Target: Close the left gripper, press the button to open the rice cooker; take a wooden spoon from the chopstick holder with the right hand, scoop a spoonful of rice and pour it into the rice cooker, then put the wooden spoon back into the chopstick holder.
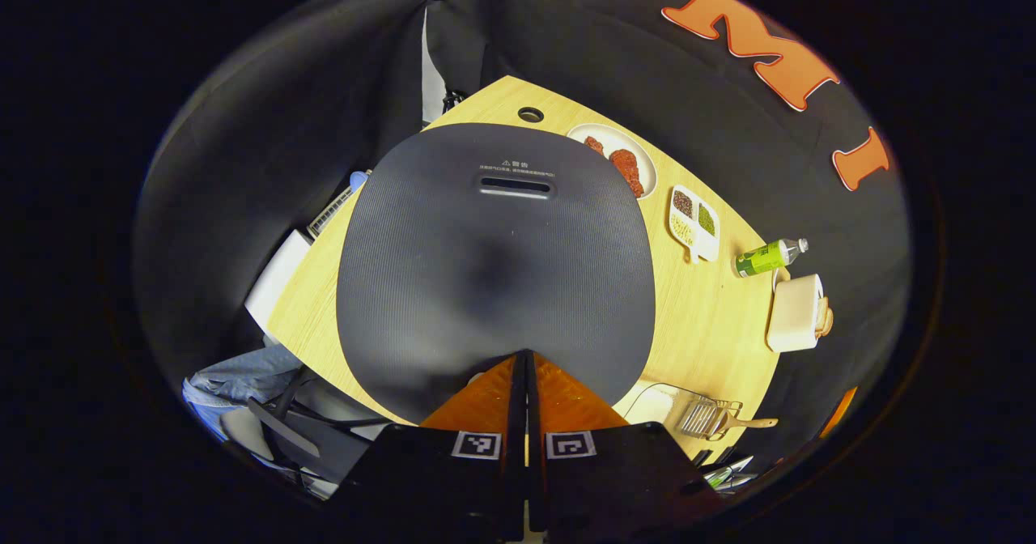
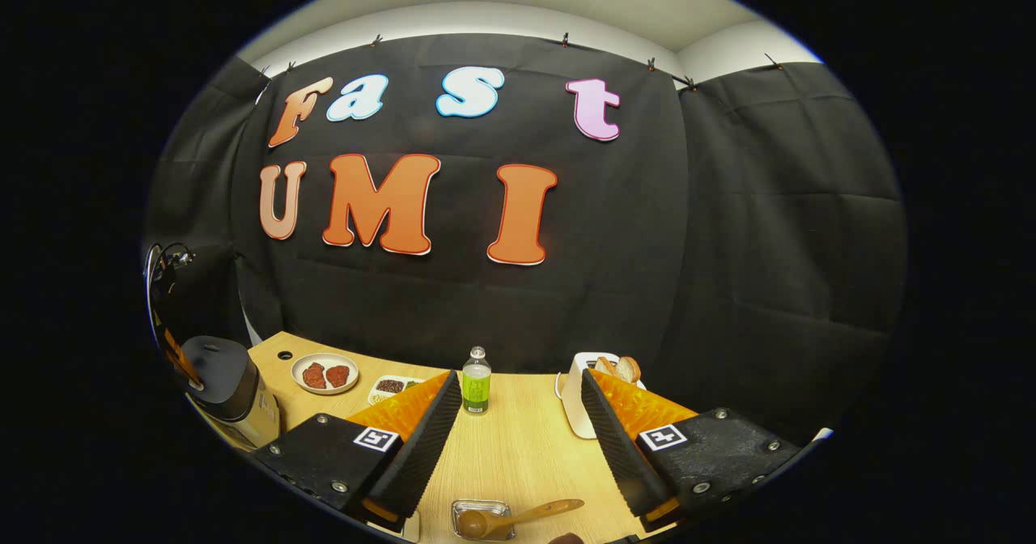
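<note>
The rice cooker (image 1: 494,261), with its dark grey ribbed lid down, lies right under my left gripper (image 1: 524,359). That gripper is shut with nothing between its fingers, and its tips rest at the lid's near edge; the button is hidden beneath them. The cooker (image 2: 231,386) also stands at the far left of the right gripper view. The wooden spoon (image 2: 526,516) lies with its bowl in the metal chopstick holder (image 2: 481,520), below and just in front of my right gripper (image 2: 518,378), which is open and empty. The spoon's handle (image 1: 753,424) sticks out of the holder (image 1: 702,416).
On the wooden table (image 2: 518,455) stand a plate of red food (image 2: 324,374), a divided dish of beans (image 2: 392,386), a green bottle (image 2: 476,382) and a white toaster with bread (image 2: 576,406). A clear container (image 1: 655,402) sits beside the holder.
</note>
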Demonstrator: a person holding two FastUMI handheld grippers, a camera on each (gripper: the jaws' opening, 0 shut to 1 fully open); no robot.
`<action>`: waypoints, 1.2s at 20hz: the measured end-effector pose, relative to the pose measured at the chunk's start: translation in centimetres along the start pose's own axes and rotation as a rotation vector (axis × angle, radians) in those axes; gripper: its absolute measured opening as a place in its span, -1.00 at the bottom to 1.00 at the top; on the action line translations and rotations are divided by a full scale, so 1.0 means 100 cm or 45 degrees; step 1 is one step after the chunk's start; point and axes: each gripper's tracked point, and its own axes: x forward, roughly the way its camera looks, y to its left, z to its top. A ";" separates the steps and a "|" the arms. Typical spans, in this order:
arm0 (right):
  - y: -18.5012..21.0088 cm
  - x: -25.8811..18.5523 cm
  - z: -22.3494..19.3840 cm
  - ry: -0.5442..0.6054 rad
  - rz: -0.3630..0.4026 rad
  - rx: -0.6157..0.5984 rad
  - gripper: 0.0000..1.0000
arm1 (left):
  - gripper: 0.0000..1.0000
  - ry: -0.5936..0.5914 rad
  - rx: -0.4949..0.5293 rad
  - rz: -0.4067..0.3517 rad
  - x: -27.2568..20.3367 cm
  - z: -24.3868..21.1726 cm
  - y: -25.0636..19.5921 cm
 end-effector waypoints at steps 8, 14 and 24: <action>-0.019 0.002 -0.025 0.086 -0.011 0.039 0.85 | -0.87 -0.204 0.145 0.061 -0.022 0.004 -0.004; -0.036 0.001 -0.069 0.202 -0.046 0.057 0.85 | -0.82 -0.662 0.333 0.212 -0.089 0.053 -0.016; -0.043 0.004 -0.134 0.396 -0.032 0.139 0.86 | 0.47 -1.269 0.447 0.307 -0.196 0.106 -0.032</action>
